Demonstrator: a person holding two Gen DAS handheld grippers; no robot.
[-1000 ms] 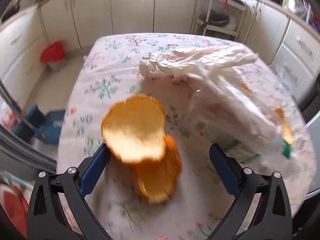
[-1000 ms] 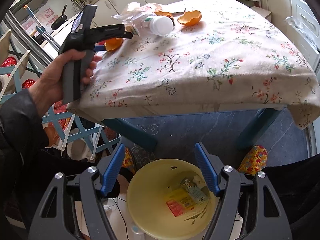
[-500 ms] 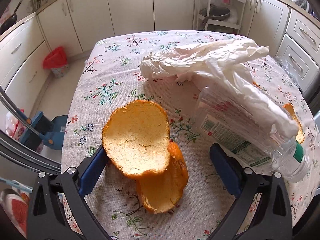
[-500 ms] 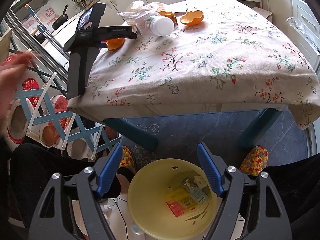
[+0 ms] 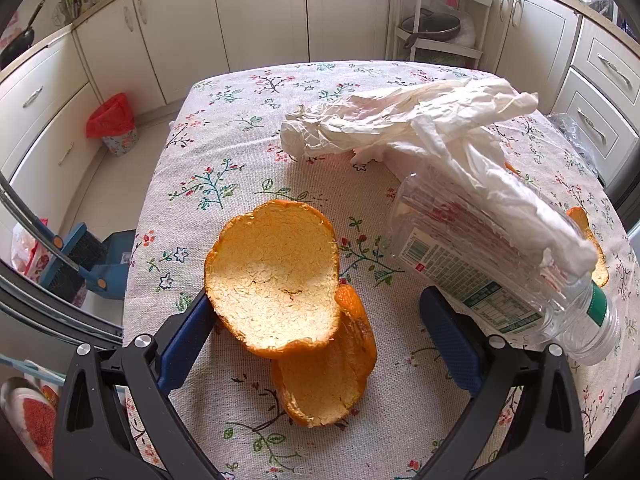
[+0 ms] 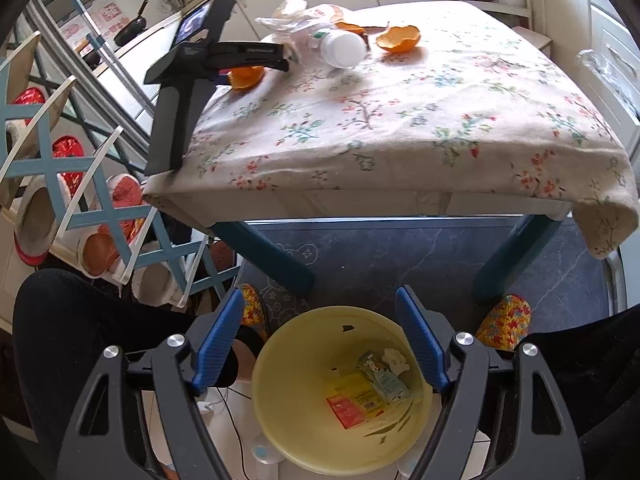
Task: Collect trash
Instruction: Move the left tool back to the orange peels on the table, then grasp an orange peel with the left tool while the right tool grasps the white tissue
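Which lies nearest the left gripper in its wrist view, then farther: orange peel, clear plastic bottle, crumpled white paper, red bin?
1. Orange peel, between the fingers.
2. Clear plastic bottle, right.
3. Crumpled white paper, mid-table.
4. Red-bagged bin, floor, left.

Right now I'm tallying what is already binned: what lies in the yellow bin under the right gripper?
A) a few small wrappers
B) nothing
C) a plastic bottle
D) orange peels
A: the right wrist view shows a red and yellow packet and other small wrappers at the bottom of the bin, while the peels and the bottle are on the table.
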